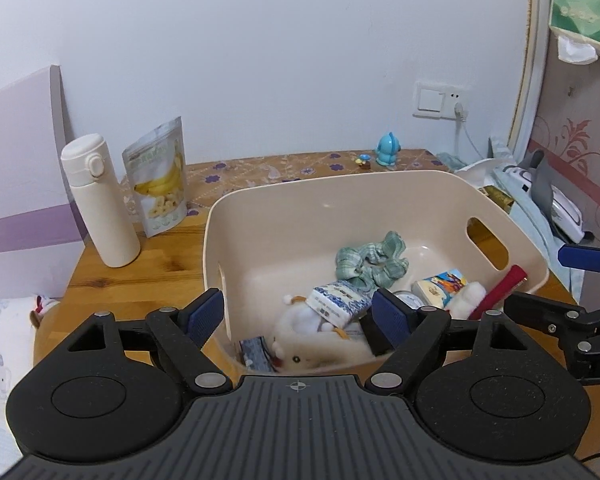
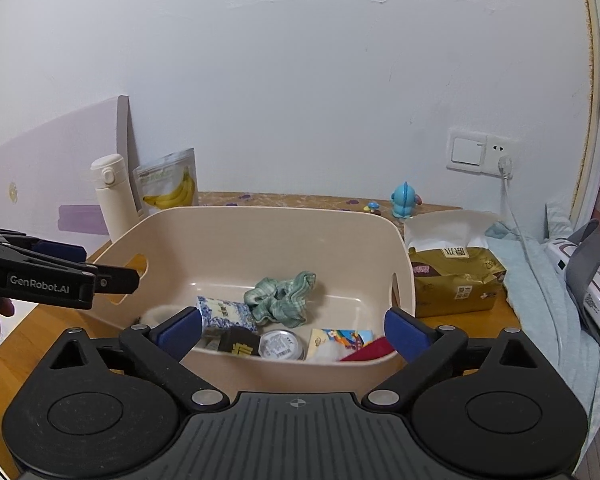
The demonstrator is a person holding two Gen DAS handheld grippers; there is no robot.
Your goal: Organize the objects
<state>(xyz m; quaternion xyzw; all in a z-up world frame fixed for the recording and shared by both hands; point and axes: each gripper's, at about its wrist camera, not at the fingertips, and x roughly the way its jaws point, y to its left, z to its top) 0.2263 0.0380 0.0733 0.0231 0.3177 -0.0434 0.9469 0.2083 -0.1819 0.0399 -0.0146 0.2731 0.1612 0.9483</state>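
Centrally, a beige plastic bin (image 1: pixel 260 216) with cut-out handles sits on the wooden table (image 1: pixel 148 272), and the small things lie loose on its floor. A green checked scrunchie (image 1: pixel 370 260) rests toward the middle, touching a blue-and-white patterned packet (image 1: pixel 338 304) just in front of it. A white plush toy (image 1: pixel 300 340) lies under that packet at the near left wall, beside a small dark blue box (image 1: pixel 256 354). From the right wrist camera a round silver tin (image 2: pixel 282 345) shows near the front wall, with a black packet (image 2: pixel 238 343) to its left and a colourful card pack (image 2: pixel 342 340) and a red item (image 2: pixel 370 350) to its right. The left gripper (image 1: pixel 298 316) hovers over the bin's near-left corner with its jaws spread wide and holding nothing, one blue pad outside the wall and the other over the contents. The right gripper (image 2: pixel 294 332) hangs at the near rim, its jaws likewise apart and empty. Behind the bin on the left stand a cream thermos bottle (image 1: pixel 98 200) and a banana chip pouch (image 1: pixel 158 180), upright and just beside each other. A blue figurine (image 1: pixel 388 150) stands at the table's back edge, and a gold tissue pack (image 2: pixel 452 276) sits just right of the bin.
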